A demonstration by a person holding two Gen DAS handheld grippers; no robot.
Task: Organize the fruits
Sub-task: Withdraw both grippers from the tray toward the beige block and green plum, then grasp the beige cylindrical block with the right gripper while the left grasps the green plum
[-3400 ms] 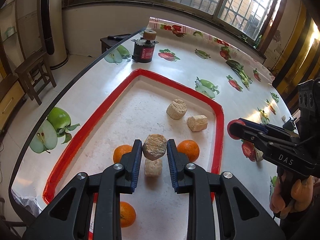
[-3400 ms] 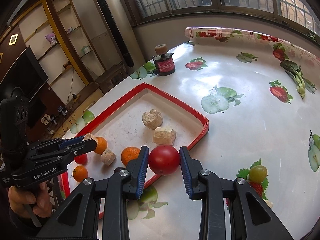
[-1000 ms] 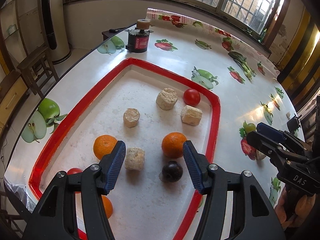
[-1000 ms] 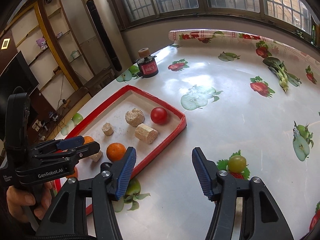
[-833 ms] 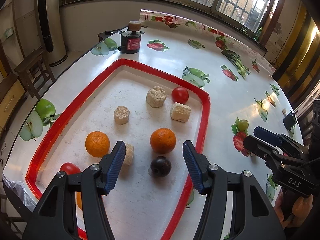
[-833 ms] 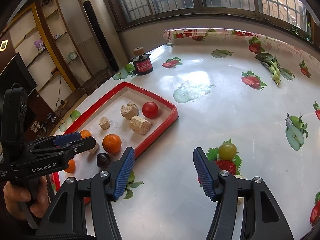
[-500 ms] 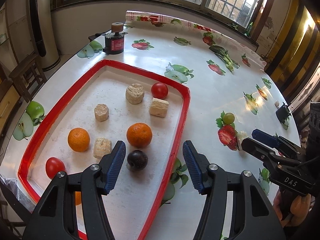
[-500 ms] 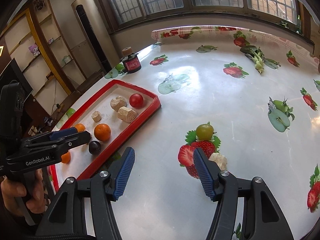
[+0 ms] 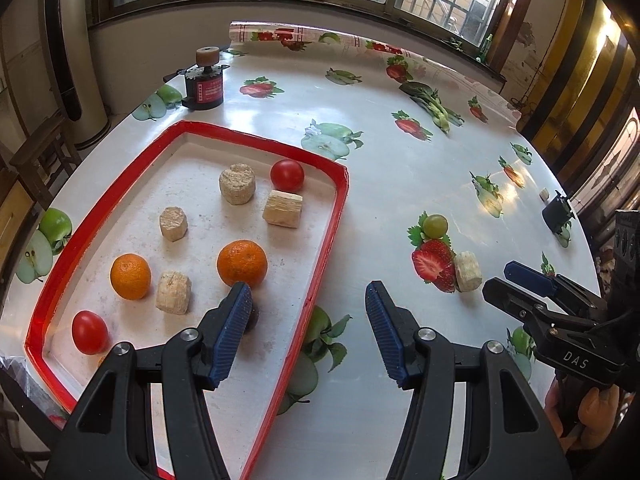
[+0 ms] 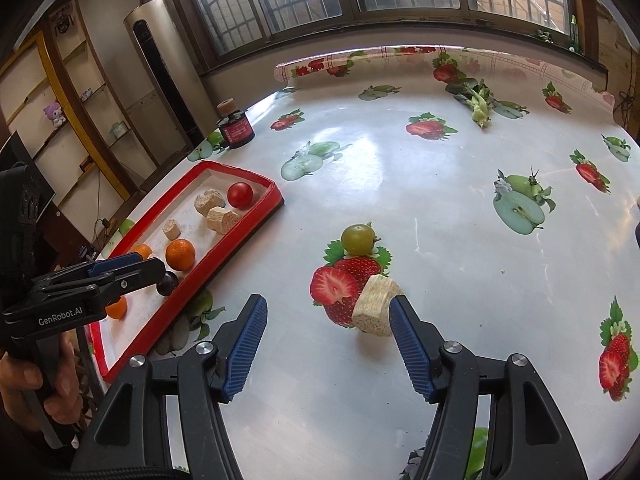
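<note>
A red-rimmed tray point(image 9: 332, 240) holds two tomatoes point(image 9: 287, 175), two oranges point(image 9: 241, 263), several beige chunks point(image 9: 282, 209) and a dark plum point(image 9: 253, 314), which is half hidden behind my left finger. My left gripper point(image 9: 308, 320) hangs open and empty over the tray's right rim. On the tablecloth lie a small green fruit point(image 10: 357, 239) and a beige chunk point(image 10: 374, 310). My right gripper point(image 10: 328, 328) is low over the cloth with its jaws opening. The chunk sits just inside its right fingertip, and no pad presses on it.
A black and red canister point(image 9: 204, 88) stands beyond the tray near the table's far left edge. A small black object point(image 9: 558, 212) sits at the right edge. The cloth is printed with flat fruit pictures. A person's hand point(image 10: 24, 380) holds the left gripper's handle.
Both grippers let go of what they held, and the tomato and chunk now lie in the tray. Both have slid right, the right one up to the loose chunk and green fruit.
</note>
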